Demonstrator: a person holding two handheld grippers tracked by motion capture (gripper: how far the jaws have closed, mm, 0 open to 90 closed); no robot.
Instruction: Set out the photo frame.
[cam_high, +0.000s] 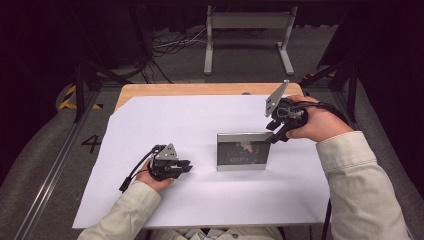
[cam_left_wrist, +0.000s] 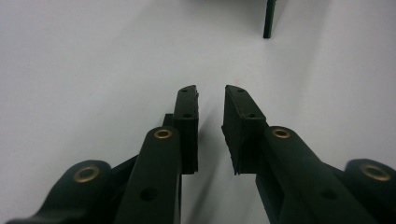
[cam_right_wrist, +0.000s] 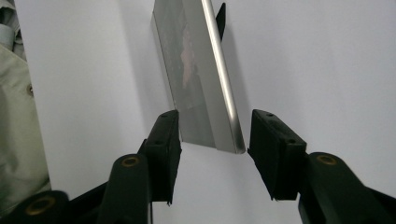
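The picture frame (cam_right_wrist: 198, 70) stands edge-on between the right tongs (cam_right_wrist: 215, 144), open, not gripping; left tongs (cam_high: 186, 166) part-open, empty, farther off.

The right gripper (cam_high: 278, 134) sits at the top right corner of the upright picture frame (cam_high: 242, 151), its jaws apart with the frame's end edge (cam_right_wrist: 219, 93) between them, a gap showing on each side of it. Ahead of these jaws the frame itself blocks the way; to either side lies bare white sheet (cam_right_wrist: 317, 60). The left gripper (cam_high: 186, 166) rests low on the sheet, with open sheet (cam_left_wrist: 93, 56) ahead and the frame's dark back stand (cam_left_wrist: 269, 18) far off.
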